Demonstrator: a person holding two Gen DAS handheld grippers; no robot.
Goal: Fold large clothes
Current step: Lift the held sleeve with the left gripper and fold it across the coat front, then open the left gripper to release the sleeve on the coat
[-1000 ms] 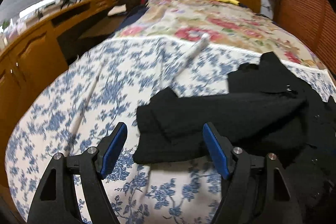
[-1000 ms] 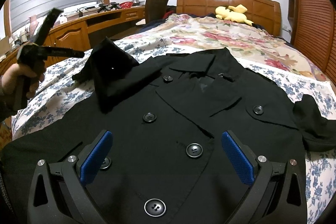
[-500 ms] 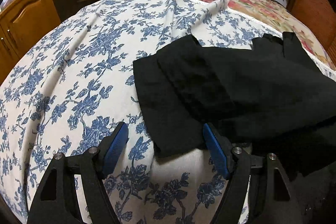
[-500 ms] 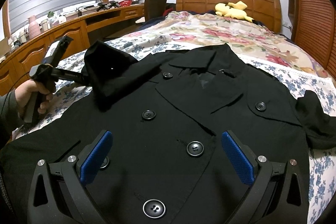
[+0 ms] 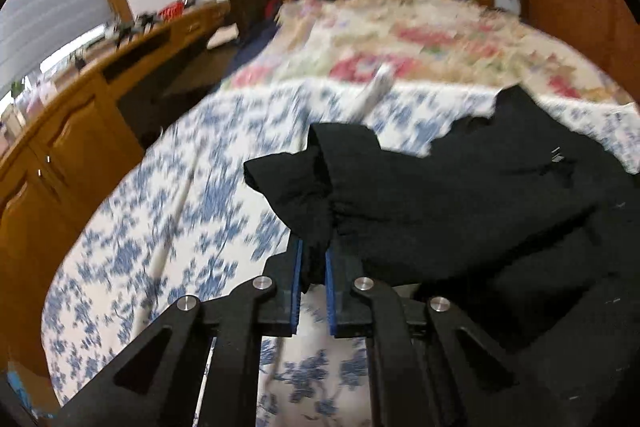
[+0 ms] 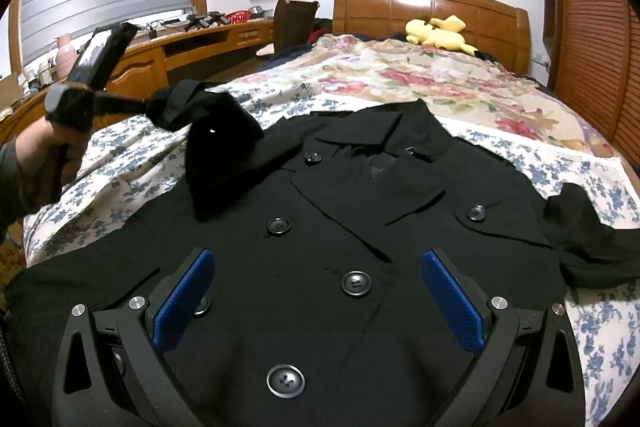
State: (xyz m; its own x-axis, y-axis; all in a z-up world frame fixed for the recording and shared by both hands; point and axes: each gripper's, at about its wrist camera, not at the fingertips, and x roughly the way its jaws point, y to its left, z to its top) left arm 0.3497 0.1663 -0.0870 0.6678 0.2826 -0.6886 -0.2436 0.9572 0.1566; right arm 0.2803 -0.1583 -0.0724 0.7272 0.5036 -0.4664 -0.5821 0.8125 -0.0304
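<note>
A black double-breasted coat [image 6: 340,227] lies face up on the blue-flowered bedsheet [image 6: 132,163], collar toward the headboard. My left gripper [image 5: 312,267] is shut on the cuff of the coat's left sleeve [image 5: 320,195] and holds it lifted off the sheet; it also shows in the right wrist view [image 6: 148,107], gripping the bunched sleeve end [image 6: 180,103]. My right gripper [image 6: 316,299] is open and empty, hovering over the coat's front buttons. The other sleeve [image 6: 592,239] lies folded at the right.
A floral quilt [image 6: 400,75] and a yellow plush toy [image 6: 436,31] lie near the wooden headboard [image 6: 420,7]. A wooden desk with cabinets [image 5: 80,115] runs along the left side of the bed. A louvred wooden wall [image 6: 592,27] stands at the right.
My left gripper has closed on the sleeve cuff and raised it off the sheet. The right gripper has stayed open over the coat front.
</note>
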